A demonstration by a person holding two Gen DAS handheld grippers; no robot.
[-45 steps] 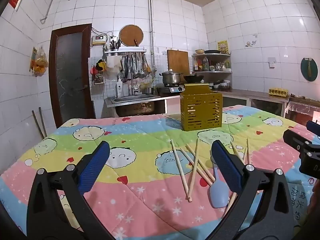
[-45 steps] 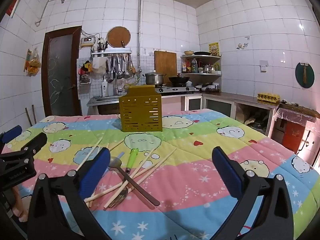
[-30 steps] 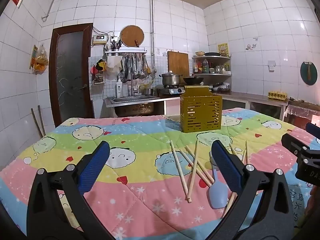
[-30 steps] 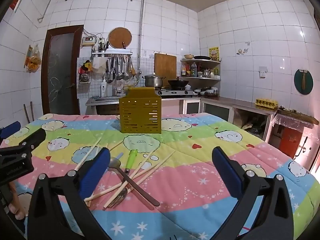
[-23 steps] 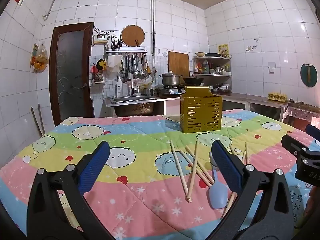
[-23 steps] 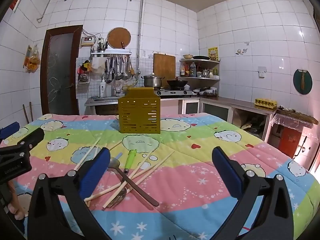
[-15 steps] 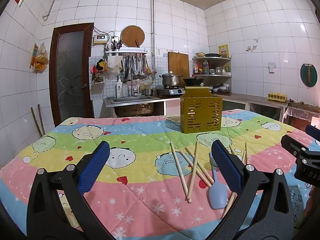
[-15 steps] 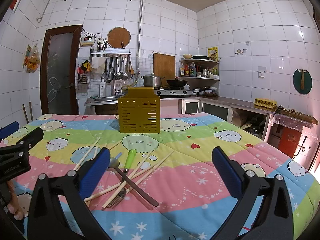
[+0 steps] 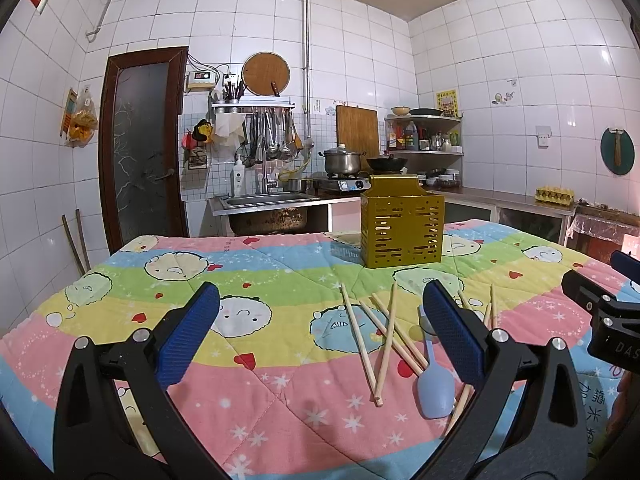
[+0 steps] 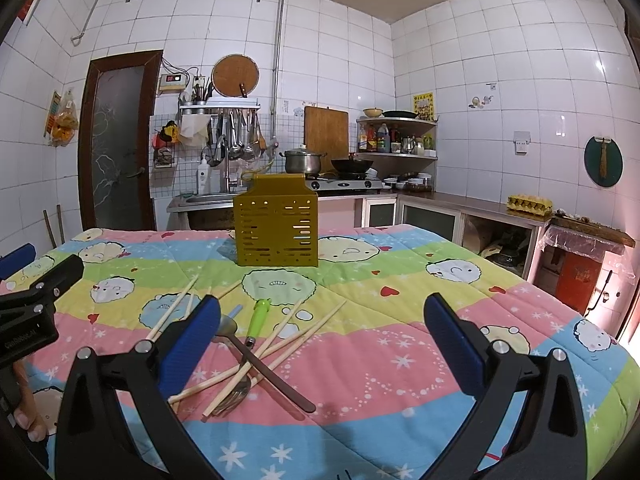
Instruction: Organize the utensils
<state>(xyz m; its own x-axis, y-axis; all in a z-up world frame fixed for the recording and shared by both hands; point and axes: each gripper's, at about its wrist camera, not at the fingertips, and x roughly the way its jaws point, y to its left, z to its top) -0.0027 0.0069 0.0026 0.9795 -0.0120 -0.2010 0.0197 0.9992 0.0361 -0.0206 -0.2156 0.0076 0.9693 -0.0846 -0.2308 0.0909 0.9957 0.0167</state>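
Nothing moved; both jaws gape above chopsticks (image 9: 370,334).

I see a quilt (image 9: 260,360) in pink, yellow, green and blue stripes with cartoon faces, red hearts and white stars. The slotted holder (image 10: 276,232) is mustard yellow. Pale wooden chopsticks (image 9: 356,332), a light blue spatula (image 9: 435,384), a green-handled utensil (image 10: 258,318). My fingers' pads (image 9: 188,340) are blue.
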